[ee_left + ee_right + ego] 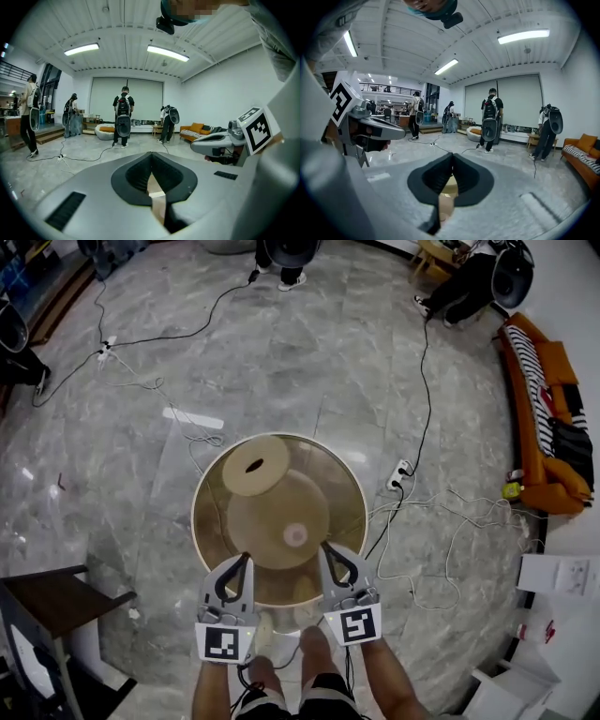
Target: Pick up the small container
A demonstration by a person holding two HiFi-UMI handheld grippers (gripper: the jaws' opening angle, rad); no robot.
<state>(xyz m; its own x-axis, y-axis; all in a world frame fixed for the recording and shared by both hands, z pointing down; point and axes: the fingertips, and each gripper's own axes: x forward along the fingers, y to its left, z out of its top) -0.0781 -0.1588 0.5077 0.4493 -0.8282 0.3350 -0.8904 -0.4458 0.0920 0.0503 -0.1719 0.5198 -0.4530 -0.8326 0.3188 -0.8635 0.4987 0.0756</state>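
The floor (281,362) was grey marble with pale veins. The round bench (195,512) was tan. The sofa (551,493) was orange, its cushion (532,367) striped black-and-white. Left tongs (246,561) and right tongs (326,549) were grey, with black-and-white markers.

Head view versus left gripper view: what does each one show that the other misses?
Only the head view shows the round table from above and the cables trailing over the marble floor. Only the left gripper view shows the ceiling lights and the big blind on the far wall. Both show the left tongs, shut, the right tongs with their marker cube, and the orange sofa.
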